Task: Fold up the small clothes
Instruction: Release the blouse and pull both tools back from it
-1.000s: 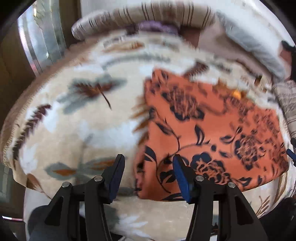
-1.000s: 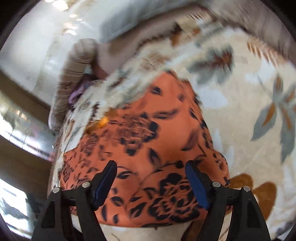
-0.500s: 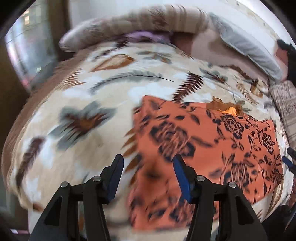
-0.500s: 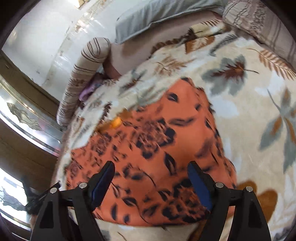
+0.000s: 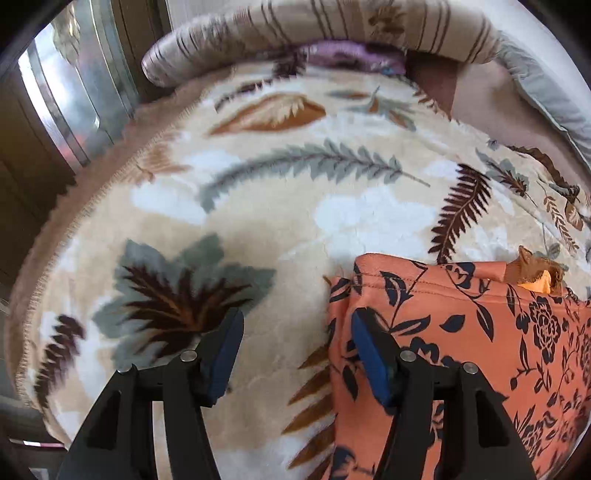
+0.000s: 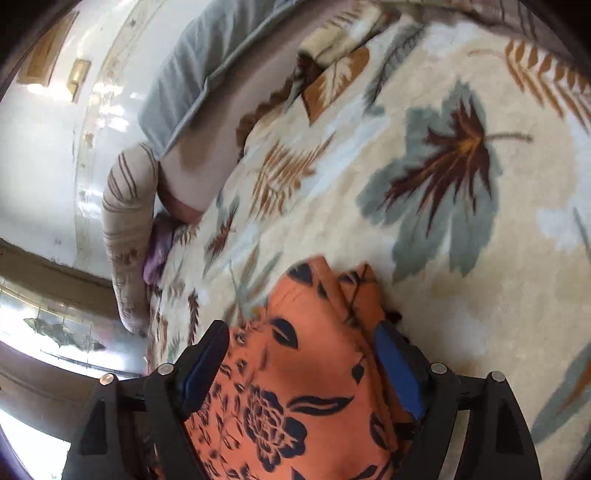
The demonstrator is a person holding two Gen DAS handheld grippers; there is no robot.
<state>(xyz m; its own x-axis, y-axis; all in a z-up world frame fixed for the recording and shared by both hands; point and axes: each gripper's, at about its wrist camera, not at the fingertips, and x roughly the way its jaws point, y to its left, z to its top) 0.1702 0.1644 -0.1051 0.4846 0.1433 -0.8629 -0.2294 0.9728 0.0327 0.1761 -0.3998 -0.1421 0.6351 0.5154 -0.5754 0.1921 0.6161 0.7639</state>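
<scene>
An orange garment (image 5: 461, 332) with a dark blue flower print lies flat on a leaf-patterned blanket (image 5: 258, 221). My left gripper (image 5: 295, 354) hovers at the garment's far left corner. Its jaws are opening; its right finger is over the cloth's edge and mostly blanket shows between the jaws. In the right wrist view, the garment (image 6: 295, 406) has a layered far right corner. My right gripper (image 6: 301, 365) is open astride that corner, and its pads do not press the cloth.
A striped bolster (image 5: 332, 26) and a purple cloth (image 5: 351, 55) lie at the blanket's far end. A grey pillow (image 5: 546, 92) is at the far right. A mirrored door (image 5: 62, 92) stands beyond the blanket's left edge. A folded blanket flap (image 6: 332, 62) lies far off.
Both grippers travelled from the garment's near part toward its far edge, so the cloth slid down in both views. The left jaws widened. The right gripper rolled somewhat.
</scene>
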